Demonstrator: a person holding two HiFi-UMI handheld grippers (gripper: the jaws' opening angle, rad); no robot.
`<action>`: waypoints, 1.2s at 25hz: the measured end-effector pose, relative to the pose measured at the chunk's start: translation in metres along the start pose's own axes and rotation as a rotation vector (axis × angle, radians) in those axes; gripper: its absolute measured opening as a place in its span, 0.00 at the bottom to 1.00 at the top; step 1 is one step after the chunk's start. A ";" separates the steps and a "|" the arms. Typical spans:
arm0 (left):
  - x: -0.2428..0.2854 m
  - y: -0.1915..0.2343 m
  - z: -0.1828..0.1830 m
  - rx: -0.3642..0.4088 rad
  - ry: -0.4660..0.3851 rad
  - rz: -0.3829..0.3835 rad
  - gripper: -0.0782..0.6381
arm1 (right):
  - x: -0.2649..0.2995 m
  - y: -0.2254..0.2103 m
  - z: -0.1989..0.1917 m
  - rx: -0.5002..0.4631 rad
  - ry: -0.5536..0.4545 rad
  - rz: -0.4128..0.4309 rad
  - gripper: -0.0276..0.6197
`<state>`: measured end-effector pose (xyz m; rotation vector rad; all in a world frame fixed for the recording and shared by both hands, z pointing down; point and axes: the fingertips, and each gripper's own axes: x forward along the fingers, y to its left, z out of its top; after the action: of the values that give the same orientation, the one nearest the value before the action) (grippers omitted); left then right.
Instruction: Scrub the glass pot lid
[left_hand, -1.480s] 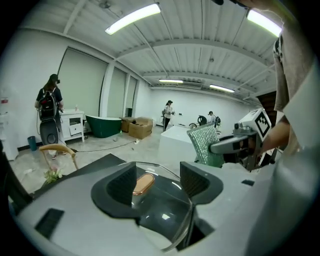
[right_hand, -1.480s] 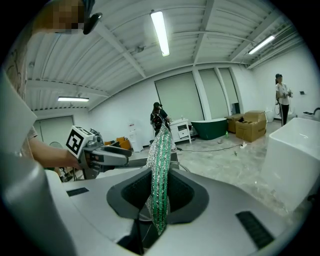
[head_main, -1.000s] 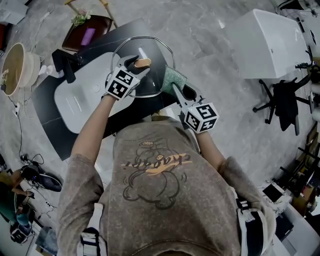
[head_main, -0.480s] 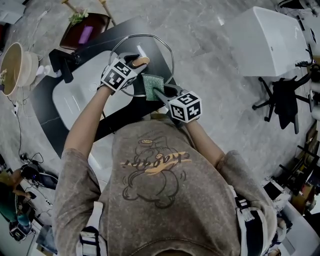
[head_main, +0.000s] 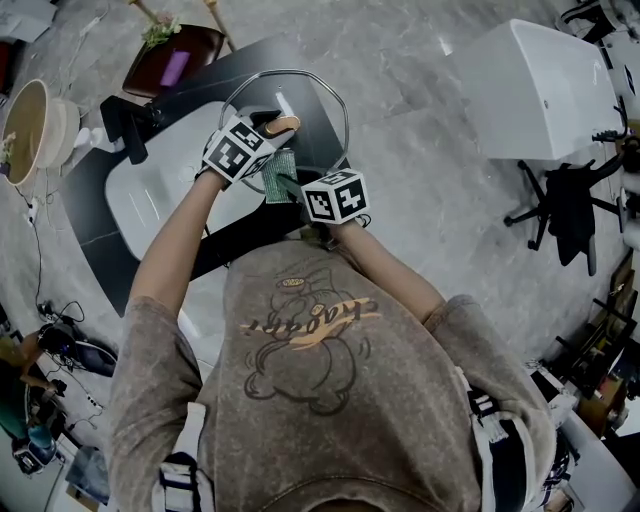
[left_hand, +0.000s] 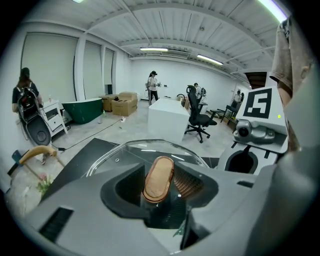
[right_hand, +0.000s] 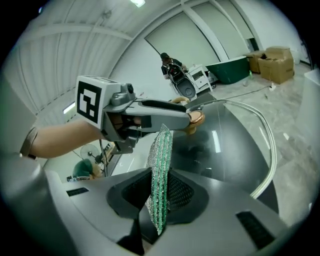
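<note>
- The white sink (head_main: 150, 195) lies below.
- The glass lid (head_main: 318, 115) stands tilted above the sink.
- The left gripper (head_main: 270, 125), jaws just closing, pinches the lid's wooden knob (head_main: 285, 124).
- The right gripper (head_main: 288, 186) clamps a green scrub pad (head_main: 281, 163) near the lid's lower edge.

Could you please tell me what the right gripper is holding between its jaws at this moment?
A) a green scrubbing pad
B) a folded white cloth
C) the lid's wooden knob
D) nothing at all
A: in the right gripper view the right gripper has its jaws closed on a green scrubbing pad standing on edge, with the glass pot lid beyond it.
</note>
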<state>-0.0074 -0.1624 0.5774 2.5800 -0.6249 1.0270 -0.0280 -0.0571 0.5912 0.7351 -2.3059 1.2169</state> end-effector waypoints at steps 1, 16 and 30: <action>0.000 0.000 0.000 0.000 0.002 -0.001 0.37 | 0.004 0.001 0.001 0.015 0.007 0.010 0.18; 0.001 -0.002 0.000 0.014 0.020 -0.002 0.36 | 0.036 -0.006 0.020 0.186 0.048 0.036 0.18; 0.003 -0.002 -0.001 0.023 0.026 0.024 0.36 | 0.036 -0.009 0.021 0.253 0.053 0.058 0.17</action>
<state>-0.0051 -0.1612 0.5797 2.5801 -0.6431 1.0803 -0.0528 -0.0882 0.6071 0.7148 -2.1677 1.5552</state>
